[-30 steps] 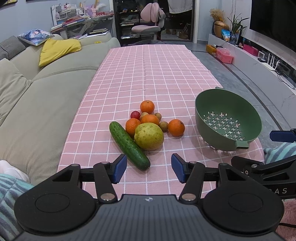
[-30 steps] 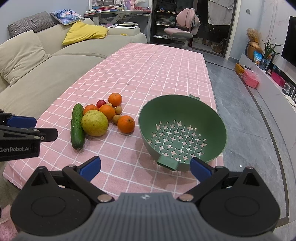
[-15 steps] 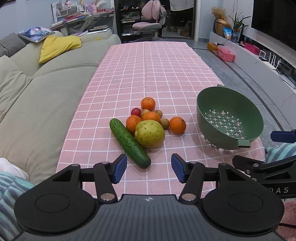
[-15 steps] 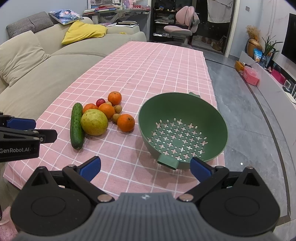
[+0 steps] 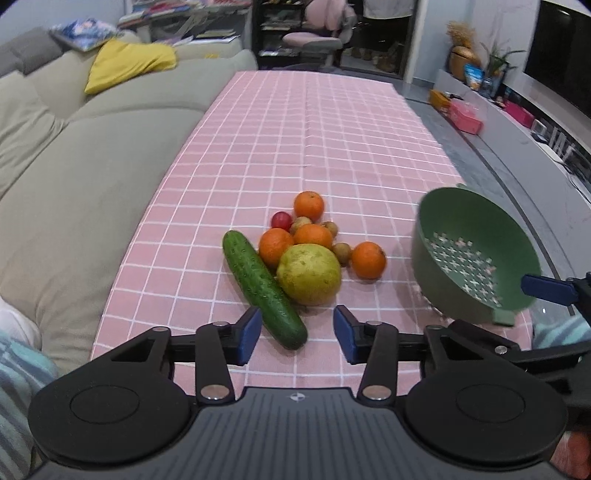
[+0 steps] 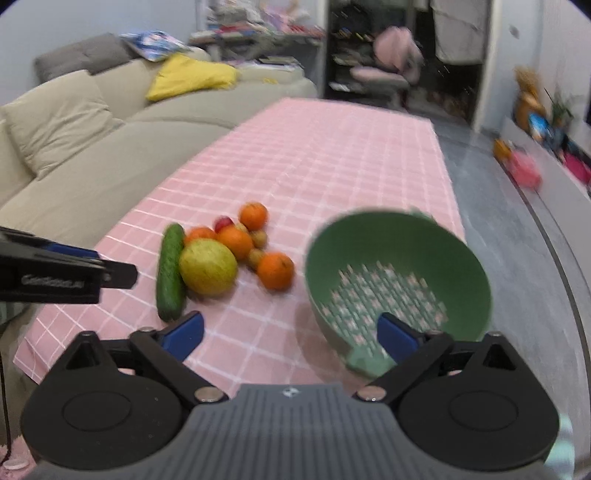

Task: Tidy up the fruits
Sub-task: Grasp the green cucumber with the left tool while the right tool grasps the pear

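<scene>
On the tabletop: pink checked tabletop carries a fruit pile at the near end, a green colander beside it on the right.
Just changed: left tool has come forward and lower; the pile looks larger and nearer than a second ago, and the cucumber's end now sits between its blue pads.
Left tool: its jaws have just been closing but remain apart, pinching nothing; the cucumber tip lies in the gap, with no pad seen touching it.
Right tool: right tool has its jaws spread wide after just closing a little, empty; its right pad shows against the colander's near wall, contact unclear in the blur.
Colander: it looks tipped toward the fruit now, where it sat level before; nothing inside it.
Meaning for task: probably the first pick is starting, cucumber or pear, with the colander as the likely target.
Fruit: four oranges; one orange lies nearest the colander. A red fruit and small brown fruits sit among them, touching.
In the way: pear and cucumber lie pressed side by side, so closing on one may nudge the other and roll the round fruit.
Around: sofa along the left edge, yellow cushion, chair beyond the far end, floor to the right.
</scene>
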Demonstrator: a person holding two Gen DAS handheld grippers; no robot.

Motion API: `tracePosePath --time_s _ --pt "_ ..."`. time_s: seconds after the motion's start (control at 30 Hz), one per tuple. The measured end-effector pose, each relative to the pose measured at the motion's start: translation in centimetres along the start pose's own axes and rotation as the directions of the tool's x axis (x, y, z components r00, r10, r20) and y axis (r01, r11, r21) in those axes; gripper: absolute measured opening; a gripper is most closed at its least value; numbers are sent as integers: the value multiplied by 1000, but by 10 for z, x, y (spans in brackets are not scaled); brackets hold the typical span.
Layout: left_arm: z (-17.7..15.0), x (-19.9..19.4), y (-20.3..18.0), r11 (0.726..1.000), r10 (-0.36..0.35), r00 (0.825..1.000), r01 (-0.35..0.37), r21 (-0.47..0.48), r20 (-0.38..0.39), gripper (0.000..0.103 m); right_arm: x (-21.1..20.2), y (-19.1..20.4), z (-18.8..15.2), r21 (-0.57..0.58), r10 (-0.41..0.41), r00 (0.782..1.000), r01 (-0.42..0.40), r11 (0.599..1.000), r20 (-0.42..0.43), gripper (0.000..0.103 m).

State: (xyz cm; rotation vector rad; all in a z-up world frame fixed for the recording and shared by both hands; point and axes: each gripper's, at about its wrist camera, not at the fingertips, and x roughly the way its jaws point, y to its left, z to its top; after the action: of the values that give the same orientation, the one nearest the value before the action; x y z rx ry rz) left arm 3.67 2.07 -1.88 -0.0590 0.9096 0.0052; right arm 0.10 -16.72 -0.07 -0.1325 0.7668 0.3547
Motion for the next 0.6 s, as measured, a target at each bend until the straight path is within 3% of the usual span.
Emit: tracePosePath --time_s 0.23,0.4,0.6 --pt "11 31 28 985 -35 997 22 -173 -74 48 38 24 15 -182 94 995 -88 979 23 68" --pt "13 63 40 964 -61 986 18 -265 -156 48 78 32 20 -223 138 990 -141 965 -28 66" --pt "17 90 52 945 -99 977 33 -325 -191 48 116 44 25 -286 187 979 -204 936 -85 66"
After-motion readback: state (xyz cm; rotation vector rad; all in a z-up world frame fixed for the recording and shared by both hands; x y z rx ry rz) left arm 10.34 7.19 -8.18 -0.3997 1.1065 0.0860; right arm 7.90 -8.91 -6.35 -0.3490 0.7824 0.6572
